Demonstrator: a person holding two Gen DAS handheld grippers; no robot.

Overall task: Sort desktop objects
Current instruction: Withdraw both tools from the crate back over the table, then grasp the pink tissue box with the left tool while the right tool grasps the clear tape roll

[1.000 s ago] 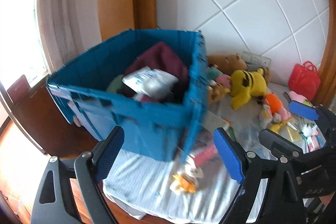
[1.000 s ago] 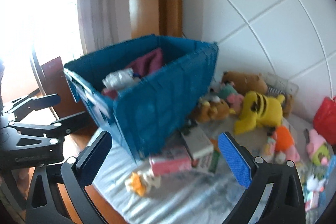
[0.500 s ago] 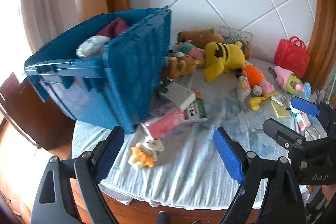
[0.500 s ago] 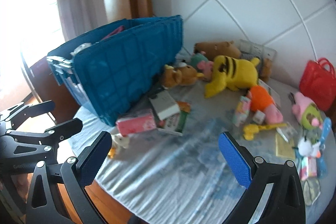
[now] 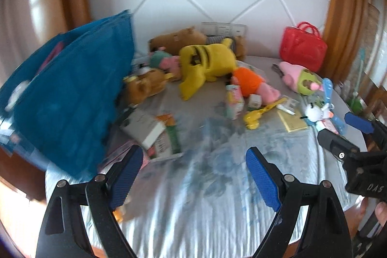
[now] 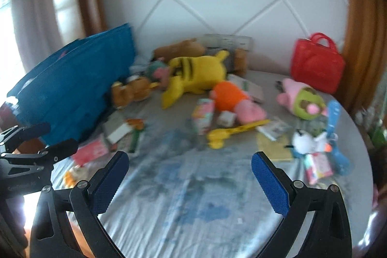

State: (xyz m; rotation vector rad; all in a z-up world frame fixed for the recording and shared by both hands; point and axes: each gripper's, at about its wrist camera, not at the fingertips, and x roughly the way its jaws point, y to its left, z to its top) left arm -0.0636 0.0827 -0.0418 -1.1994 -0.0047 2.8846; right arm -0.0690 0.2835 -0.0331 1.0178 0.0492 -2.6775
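Where tiles end, cloth-covered table [image 5: 193, 204].

Your two handheld grippers: black frames, blue pads.
Check each left gripper [image 5: 191, 175] and right gripper [image 6: 189, 181] finger: ribbed blue pad, silver pivot screws, cut-out black arms, white lettering.
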